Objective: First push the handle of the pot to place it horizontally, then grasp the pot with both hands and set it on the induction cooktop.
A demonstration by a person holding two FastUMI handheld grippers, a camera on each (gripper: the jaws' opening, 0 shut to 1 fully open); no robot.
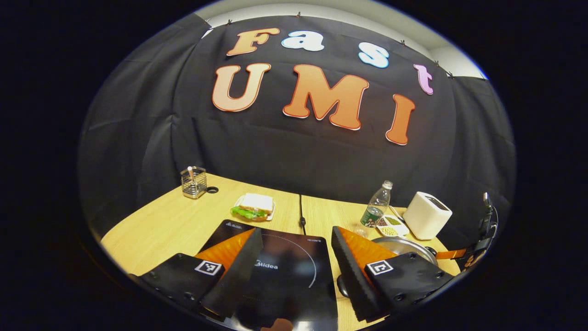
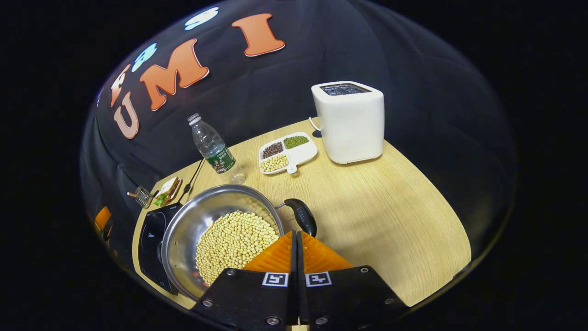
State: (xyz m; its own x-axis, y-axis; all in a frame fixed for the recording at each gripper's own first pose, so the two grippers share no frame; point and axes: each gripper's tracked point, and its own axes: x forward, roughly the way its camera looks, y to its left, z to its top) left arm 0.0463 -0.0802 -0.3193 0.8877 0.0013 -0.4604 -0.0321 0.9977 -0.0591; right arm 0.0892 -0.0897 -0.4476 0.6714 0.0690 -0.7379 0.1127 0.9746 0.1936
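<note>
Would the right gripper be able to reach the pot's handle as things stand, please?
Probably yes. The right gripper, fingers closed together, sits just short of the black handle at the pot rim, with bare table beside it and nothing between.

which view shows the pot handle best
The right gripper view: the pot handle lies unobstructed just past the shut right gripper, beside the bean-filled pot. In the left gripper view the pot sits mostly behind a finger, and I can't pick out the handle.
</note>
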